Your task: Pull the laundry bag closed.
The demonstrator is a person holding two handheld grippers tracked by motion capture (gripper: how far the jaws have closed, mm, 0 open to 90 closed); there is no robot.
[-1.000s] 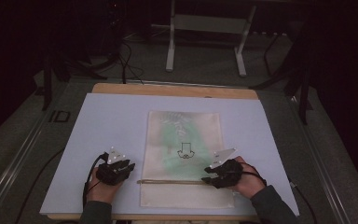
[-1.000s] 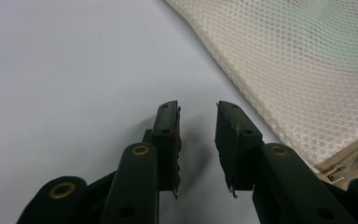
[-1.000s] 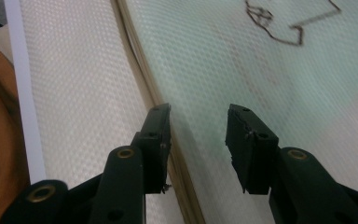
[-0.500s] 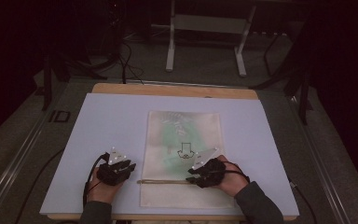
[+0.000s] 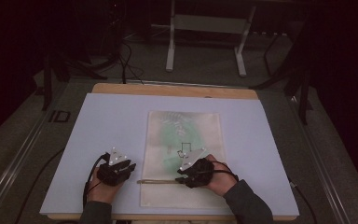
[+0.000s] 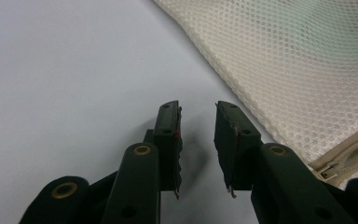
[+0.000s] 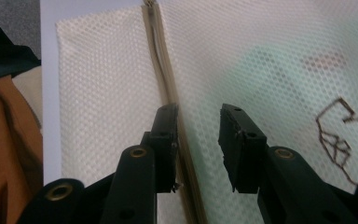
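I see the mesh laundry bag (image 5: 185,154) flat mid-bench (image 5: 98,121) | my right tongs (image 7: 196,123) gaping over its zipper (image 7: 161,56), just been closing, nothing gripped | my left tongs (image 6: 196,122) apart beside the bag, empty.

High view overhead, facing forward; claw views close, sharing mesh bag (image 5: 184,154).

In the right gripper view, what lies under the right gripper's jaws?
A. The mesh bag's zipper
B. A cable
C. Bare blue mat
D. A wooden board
A: the zipper runs down the mesh bag to the right gripper, passing beside its left jaw.
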